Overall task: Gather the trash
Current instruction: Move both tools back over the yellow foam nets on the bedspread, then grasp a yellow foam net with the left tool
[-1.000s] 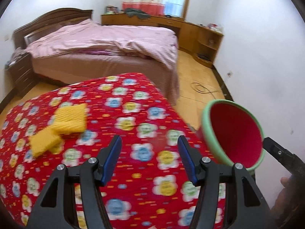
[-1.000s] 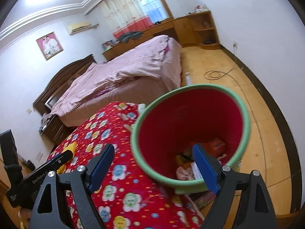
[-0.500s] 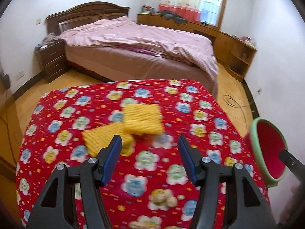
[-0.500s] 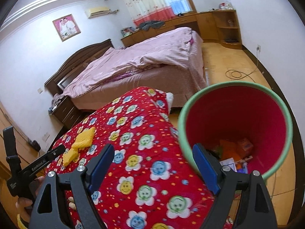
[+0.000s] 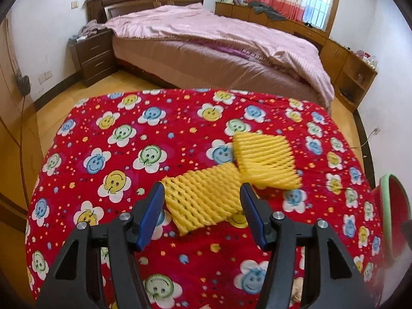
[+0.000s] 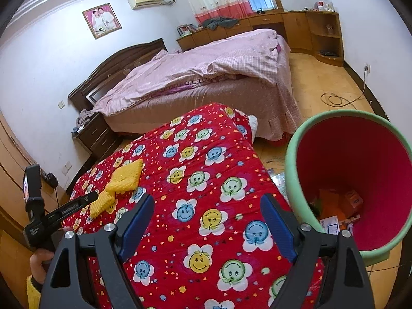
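Two yellow foam nets are seen lying on the red flower-print cover (image 5: 123, 139) of the desk, the nearer foam net (image 5: 206, 200) overlapped at one corner by the farther foam net (image 5: 265, 162). The left claw (image 5: 202, 213) is held open and empty just above the nearer net, framed between its blue pads without being pressed. The right claw (image 6: 206, 221) is held wide open and empty over the cover, with the green-rimmed red bin (image 6: 291, 159), in which some rubbish is seen, standing just off the desk's edge on its right
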Tool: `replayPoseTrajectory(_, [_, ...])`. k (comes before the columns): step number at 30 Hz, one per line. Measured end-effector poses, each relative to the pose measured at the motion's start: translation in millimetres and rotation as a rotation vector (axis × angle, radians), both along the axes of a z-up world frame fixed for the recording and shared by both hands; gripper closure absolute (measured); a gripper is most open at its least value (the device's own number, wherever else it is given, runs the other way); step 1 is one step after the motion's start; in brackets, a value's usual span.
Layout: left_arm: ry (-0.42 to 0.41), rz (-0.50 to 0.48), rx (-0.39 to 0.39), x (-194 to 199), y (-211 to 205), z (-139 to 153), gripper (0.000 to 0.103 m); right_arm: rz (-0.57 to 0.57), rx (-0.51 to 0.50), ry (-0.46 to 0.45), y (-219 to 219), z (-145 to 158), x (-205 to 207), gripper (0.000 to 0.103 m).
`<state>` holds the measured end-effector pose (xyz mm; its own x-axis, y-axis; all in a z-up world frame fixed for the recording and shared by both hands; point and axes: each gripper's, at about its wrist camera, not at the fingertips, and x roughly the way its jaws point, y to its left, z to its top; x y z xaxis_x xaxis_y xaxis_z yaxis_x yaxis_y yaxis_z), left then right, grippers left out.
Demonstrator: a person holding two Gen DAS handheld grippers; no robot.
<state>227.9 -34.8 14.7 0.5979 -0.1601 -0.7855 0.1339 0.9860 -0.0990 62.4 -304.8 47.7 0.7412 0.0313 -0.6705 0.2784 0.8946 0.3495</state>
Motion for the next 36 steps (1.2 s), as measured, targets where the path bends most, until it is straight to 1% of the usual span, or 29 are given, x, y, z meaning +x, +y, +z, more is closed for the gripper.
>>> replayPoseTrajectory(6, [0.039,0.014,-0.003,11.2,2.2,-16.4,0.042,0.009,-0.004,0.025,3.4,-7.2,6.6,0.017])
replayPoseTrajectory(12, [0.036,0.026,-0.013,11.0,1.6,-21.7,0.041,0.012,-0.012,0.045,5.2,-12.7,12.9,0.017])
replayPoseTrajectory(18, [0.043,0.056,-0.073,10.0,7.4,-23.7,0.041,0.027,-0.032,0.06,13.3,-16.1,22.0,0.017])
replayPoseTrajectory(20, [0.042,0.055,-0.088,9.4,9.7,-23.1,0.045,0.035,-0.041,0.065,16.3,-16.7,24.8,0.017])
replayPoseTrajectory(24, [0.046,0.042,-0.124,7.2,12.8,-20.8,0.062,0.055,-0.061,0.075,23.9,-16.9,32.2,0.017])
replayPoseTrajectory(25, [0.051,0.034,-0.144,6.3,13.7,-20.6,0.07,0.06,-0.065,0.077,25.7,-16.9,34.5,0.017])
replayPoseTrajectory(28, [0.074,0.015,-0.206,5.2,15.7,-20.4,0.079,0.082,-0.078,0.083,34.0,-16.0,43.4,0.017])
replayPoseTrajectory(29, [0.077,0.01,-0.229,3.9,17.7,-19.0,0.079,0.088,-0.082,0.083,36.7,-15.3,46.2,0.017])
replayPoseTrajectory(32, [0.063,0.005,-0.252,-0.2,23.0,-12.2,0.08,0.111,-0.096,0.08,46.9,-11.9,54.7,0.017])
replayPoseTrajectory(35, [0.022,0.018,-0.25,-5.0,33.7,-0.5,0.08,0.137,-0.107,0.08,58.6,-9.3,64.4,0.017])
replayPoseTrajectory(36, [0.002,0.032,-0.238,-6.2,38.3,3.5,0.08,0.144,-0.11,0.081,62.8,-9.0,68.2,0.017])
